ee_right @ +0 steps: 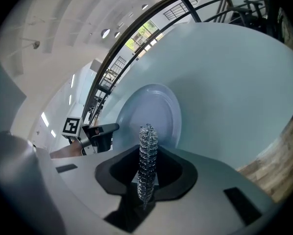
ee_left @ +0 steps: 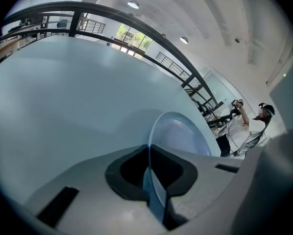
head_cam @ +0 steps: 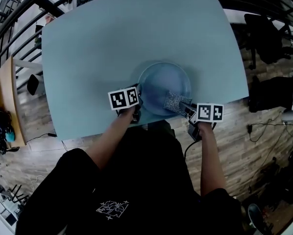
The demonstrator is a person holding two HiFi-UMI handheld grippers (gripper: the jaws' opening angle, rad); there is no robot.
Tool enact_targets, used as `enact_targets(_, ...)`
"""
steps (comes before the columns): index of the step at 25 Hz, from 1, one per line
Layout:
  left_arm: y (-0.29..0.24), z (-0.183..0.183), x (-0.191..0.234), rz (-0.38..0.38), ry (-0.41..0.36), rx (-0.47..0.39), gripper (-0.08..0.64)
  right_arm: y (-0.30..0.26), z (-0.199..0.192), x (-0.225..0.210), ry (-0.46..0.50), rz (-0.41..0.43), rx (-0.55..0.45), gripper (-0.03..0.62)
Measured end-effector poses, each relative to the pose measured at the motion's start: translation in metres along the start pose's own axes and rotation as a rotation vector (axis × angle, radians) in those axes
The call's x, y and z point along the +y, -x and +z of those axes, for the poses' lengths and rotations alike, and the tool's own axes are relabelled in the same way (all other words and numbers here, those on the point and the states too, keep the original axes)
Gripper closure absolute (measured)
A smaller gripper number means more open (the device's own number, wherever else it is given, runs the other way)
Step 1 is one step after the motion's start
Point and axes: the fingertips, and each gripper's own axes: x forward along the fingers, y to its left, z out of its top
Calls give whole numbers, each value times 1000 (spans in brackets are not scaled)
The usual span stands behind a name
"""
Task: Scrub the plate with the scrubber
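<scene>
Here, on a broad pale-blue surface (head_cam: 112,58), a round light-blue plate (head_cam: 161,80) lies near the edge closest to the person, with a silvery mesh scrubber (head_cam: 177,102) resting on its near right part. The left gripper (head_cam: 136,109) has its fingers (ee_left: 124,173) pressed on the plate's near left rim, the thin edge running straight between them. The right gripper (head_cam: 189,110) has its fingers (ee_right: 173,173) pinched on the scrubber, which stands on edge between them in the right gripper view. The plate looks stiff, smooth and thin-rimmed. It would probably slide under rubbing, so the rim seems the sensible place to pin it, with only moderate pressure in case it chips. The scrubber looks like a light, springy wad of metal mesh that flattens when squeezed. A hold at its near end leaves the far part free to meet the plate. No brand or label shows on either. The only markings are the black-and-white square codes on the gripper cubes and a white print on the person's black top (head_cam: 111,208), too small to read.
</scene>
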Motion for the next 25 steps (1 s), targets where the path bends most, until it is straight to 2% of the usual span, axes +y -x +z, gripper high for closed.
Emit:
enact_targets(6,-1,0,0,-11,-6,7,538,-20,-4,23,39,6,25,508)
enact_targets(15,-1,-2,-3,-26,8,14,538,-52,12,53,83,16,18,508)
enact_targets(25,0,-2,-1,-30,1,27,537,-84,53,71,23,33,-78,508)
